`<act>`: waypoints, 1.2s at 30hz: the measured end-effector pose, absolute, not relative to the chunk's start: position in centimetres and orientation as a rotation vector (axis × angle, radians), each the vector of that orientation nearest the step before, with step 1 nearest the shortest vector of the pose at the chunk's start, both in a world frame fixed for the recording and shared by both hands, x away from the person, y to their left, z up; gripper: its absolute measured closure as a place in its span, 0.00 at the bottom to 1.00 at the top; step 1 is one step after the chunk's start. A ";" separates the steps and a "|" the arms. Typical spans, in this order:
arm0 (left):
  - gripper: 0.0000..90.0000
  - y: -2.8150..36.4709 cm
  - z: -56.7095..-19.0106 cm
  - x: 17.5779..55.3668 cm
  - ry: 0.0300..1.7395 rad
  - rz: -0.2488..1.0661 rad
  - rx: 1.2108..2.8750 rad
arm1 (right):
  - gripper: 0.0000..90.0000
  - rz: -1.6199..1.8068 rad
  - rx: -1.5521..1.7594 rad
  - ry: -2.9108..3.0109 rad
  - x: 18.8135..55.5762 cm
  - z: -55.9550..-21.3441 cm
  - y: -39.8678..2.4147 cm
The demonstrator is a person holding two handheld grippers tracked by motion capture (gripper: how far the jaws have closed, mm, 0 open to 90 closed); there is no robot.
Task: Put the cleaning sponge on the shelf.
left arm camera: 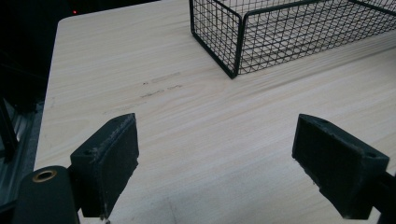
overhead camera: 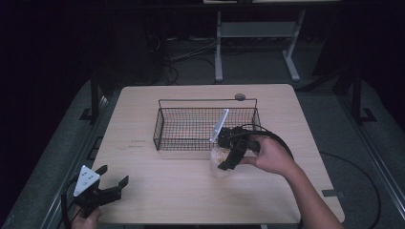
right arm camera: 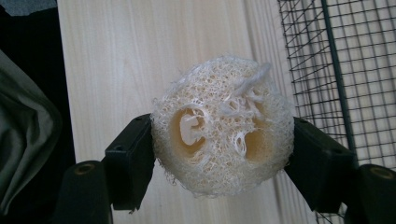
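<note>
A pale round loofah slice [right arm camera: 219, 126], fibrous with holes through it, sits squeezed between both pads of my right gripper [right arm camera: 222, 147], lifted off the wooden table. From above, that right gripper [overhead camera: 223, 161] hangs just in front of the black wire basket [overhead camera: 162, 125], the loofah [overhead camera: 217, 155] showing pale at its tips. My left gripper [overhead camera: 113, 177] rests at the table's near left corner, jaws wide apart. Between the left gripper's [left arm camera: 215, 158] pads lies bare wood.
The wire basket [left arm camera: 243, 37] stands at mid table with its handle along the far side; a small round disc [overhead camera: 239, 97] lies behind it. A table leg frame and cables are on the dark floor beyond. The table edge [right arm camera: 63, 93] runs close to my right gripper.
</note>
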State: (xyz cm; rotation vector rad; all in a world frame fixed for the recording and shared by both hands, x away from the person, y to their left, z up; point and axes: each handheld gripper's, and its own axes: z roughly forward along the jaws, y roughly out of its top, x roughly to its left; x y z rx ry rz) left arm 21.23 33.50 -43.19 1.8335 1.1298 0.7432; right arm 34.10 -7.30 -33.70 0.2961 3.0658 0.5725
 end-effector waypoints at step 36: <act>0.15 33.5 -43.2 21.3 1.127 0.737 1.839 | 0.32 0.549 0.358 3.018 39.3 -29.4 -7.1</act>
